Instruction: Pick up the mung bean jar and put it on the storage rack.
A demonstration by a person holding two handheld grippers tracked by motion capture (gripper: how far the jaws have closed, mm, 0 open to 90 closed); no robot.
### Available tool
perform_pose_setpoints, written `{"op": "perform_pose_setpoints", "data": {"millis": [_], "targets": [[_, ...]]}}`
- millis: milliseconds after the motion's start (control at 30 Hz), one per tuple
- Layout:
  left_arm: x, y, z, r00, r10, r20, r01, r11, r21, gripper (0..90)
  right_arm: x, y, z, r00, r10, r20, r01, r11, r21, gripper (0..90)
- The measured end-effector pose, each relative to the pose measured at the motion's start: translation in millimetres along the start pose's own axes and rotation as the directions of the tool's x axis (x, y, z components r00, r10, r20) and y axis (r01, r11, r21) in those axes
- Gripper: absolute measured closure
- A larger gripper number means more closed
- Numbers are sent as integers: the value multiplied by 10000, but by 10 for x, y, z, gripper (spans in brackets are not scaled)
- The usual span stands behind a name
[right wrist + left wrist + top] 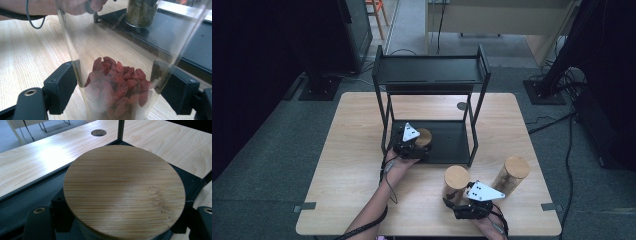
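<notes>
**Jar with the bamboo lid sits on the rack's bottom shelf**

High view: jar stands upright, left gripper clamped on it. Left gripper view: lid dead ahead. Right gripper view: right gripper squeezes the berry jar on the table.

The high view is dim and slightly soft, its far corners sunk in near-black while the pale bench catches even overhead light; shadows beneath the rack are faint; in the left gripper view a white glare patch washes out the bench at the left, and a milder sheen lies on the bamboo lid — its near edge blurred; the right gripper view is brighter, the clear jar smeared and out of focus close up.
</notes>
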State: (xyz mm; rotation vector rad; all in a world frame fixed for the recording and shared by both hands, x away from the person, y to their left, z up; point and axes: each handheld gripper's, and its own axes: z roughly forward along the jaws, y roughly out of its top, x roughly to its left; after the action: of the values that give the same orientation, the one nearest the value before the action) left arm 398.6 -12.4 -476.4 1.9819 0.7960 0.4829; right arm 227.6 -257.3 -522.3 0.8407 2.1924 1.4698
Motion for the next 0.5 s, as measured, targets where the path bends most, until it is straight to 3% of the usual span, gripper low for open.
{"op": "perform_pose_setpoints", "data": {"millis": [233,500], "targets": [[1,15,72,9996,-275,-46,275,9996,-57,256,-2,0,-1,10000,8,-12,-8,10000,9,199],[36,53,139,9992,-304,-240,305,9995,5,256,-3,0,1,10000,7,-21,-7,10000,-12,199]]}}
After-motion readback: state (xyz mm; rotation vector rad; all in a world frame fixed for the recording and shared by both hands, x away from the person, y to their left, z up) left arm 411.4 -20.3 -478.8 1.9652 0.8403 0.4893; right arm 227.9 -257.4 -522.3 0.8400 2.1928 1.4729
